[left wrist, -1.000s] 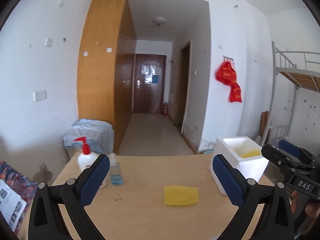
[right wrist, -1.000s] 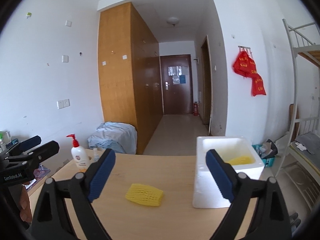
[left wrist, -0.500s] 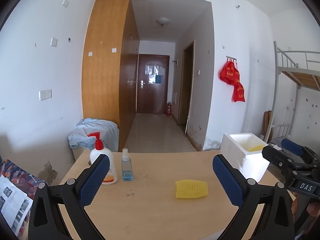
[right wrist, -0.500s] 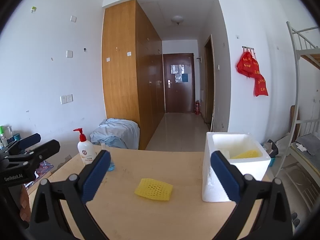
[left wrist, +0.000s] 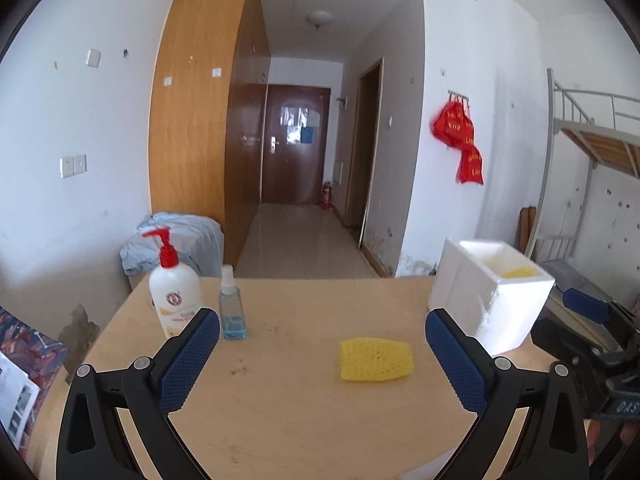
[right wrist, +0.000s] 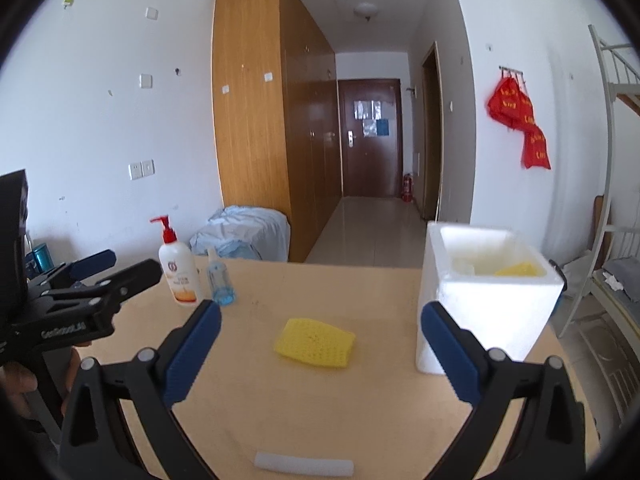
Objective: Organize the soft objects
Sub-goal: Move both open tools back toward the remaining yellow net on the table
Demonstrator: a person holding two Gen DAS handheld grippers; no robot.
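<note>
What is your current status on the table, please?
Both grippers, left and right, open, empty. Yellow foam net lies loose beside white foam box. Nothing between.

On the table [left wrist: 280, 408]: a foam net [left wrist: 375, 360] lying flat in the middle. To its right, close by but not touching, a foam box [left wrist: 490, 304] near the table's right edge, with another net [left wrist: 516, 272] inside. Far left, near the back edge, a pump bottle [left wrist: 173, 292], and just right of it a small spray bottle [left wrist: 231, 312]. At the near edge, a foam strip [right wrist: 304, 460]. Behind the table, left, a cloth bundle [left wrist: 176, 240] on the floor.
</note>
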